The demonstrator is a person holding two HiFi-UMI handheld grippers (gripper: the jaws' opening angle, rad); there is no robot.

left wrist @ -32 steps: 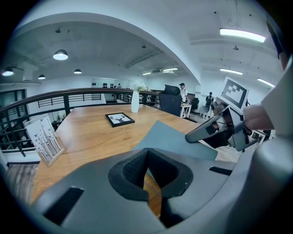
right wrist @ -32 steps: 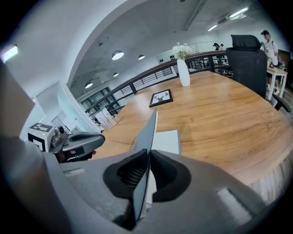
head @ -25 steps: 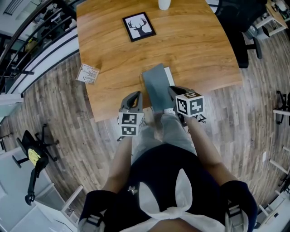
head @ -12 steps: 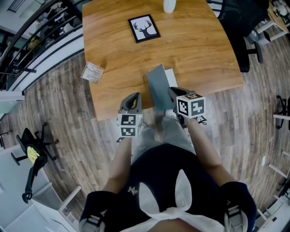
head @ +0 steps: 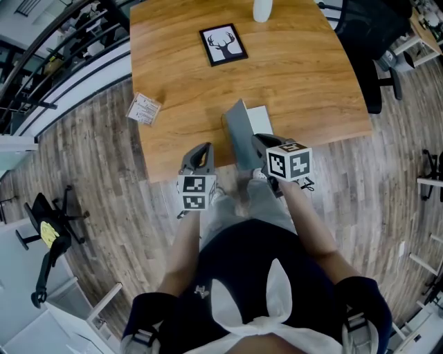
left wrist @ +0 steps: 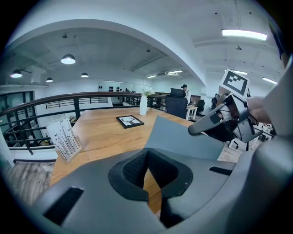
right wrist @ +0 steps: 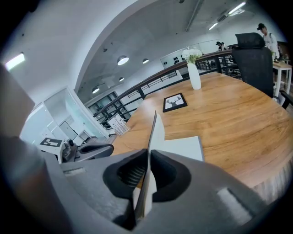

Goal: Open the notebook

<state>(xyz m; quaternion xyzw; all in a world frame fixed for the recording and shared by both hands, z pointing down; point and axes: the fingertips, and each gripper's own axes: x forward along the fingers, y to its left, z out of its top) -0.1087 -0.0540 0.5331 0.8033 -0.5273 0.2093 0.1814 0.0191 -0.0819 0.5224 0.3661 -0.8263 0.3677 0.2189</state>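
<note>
The notebook lies near the front edge of the wooden table (head: 304,76). Its grey cover (head: 241,135) stands raised almost on edge over a white page (head: 260,116). My right gripper (head: 256,142) is shut on the cover's near edge; in the right gripper view the cover (right wrist: 151,137) runs edge-on between the pads, and the page (right wrist: 183,148) lies to its right. My left gripper (head: 203,151) hangs just left of the notebook, apart from it, its jaws shut on nothing (left wrist: 147,151). From the left gripper view I see the cover's grey face (left wrist: 183,137) and the right gripper (left wrist: 215,121).
A framed deer picture (head: 223,45) and a white vase (head: 263,8) stand at the table's far side. A card stand (head: 144,109) sits at the left edge. A black office chair (head: 363,38) stands at the right. Railings run along the left.
The right gripper has risen a little with the cover, which now stands steeper and shows more of the white page. The left gripper has barely shifted.
</note>
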